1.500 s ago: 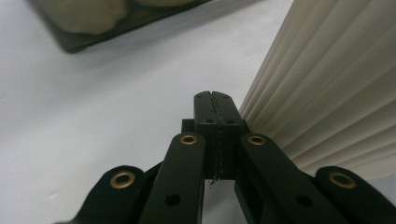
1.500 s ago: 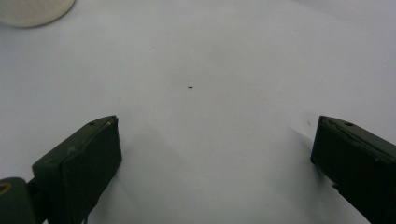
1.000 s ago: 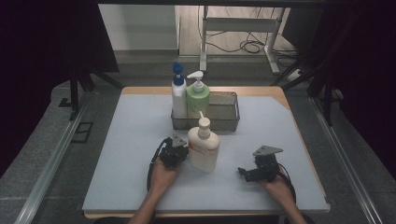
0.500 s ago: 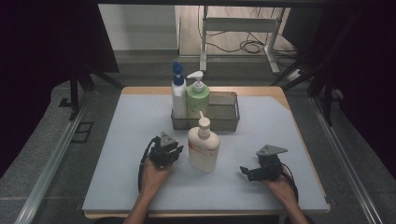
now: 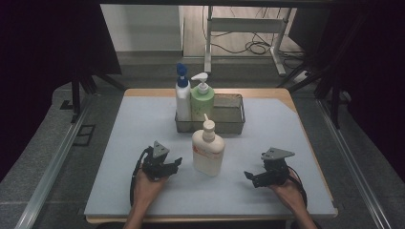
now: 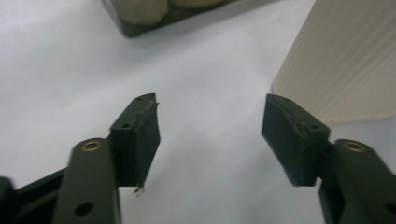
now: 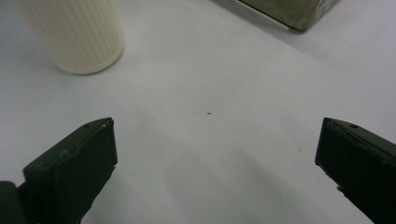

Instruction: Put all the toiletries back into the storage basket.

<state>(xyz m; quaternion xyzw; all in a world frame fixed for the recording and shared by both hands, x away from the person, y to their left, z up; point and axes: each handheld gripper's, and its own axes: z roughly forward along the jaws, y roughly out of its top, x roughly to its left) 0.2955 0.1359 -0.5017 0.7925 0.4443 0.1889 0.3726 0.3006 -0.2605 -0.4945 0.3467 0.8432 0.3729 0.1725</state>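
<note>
Two earlier pictures show the left tool (image 5: 175, 164) right against the cream bottle (image 5: 208, 151); now it sits just beside the bottle on the person's left, clear of it, and its jaws have just been opening, with nothing between them. In the left gripper view the pads (image 6: 138, 135) stand spread over bare bench (image 6: 210, 84), the ribbed bottle wall (image 6: 345, 60) rising past the right-hand jaw. The bottle has kept its place. The right tool (image 5: 253, 177) has hardly shifted; it rests well apart from the bottle, its jaws spread wide over empty bench surface.

The bottle stands upright near the middle of the bench (image 5: 143, 124), just in front of the wire basket (image 5: 234, 125), its long axis vertical and its narrow capped neck pointing up. It is cream, with fine vertical ribs, a rounded shoulder and a label bearing an orange mark on its front. Behind it, in the basket, stand a white bottle with a blue top (image 5: 182, 98) and a green pump bottle (image 5: 202, 100).
</note>
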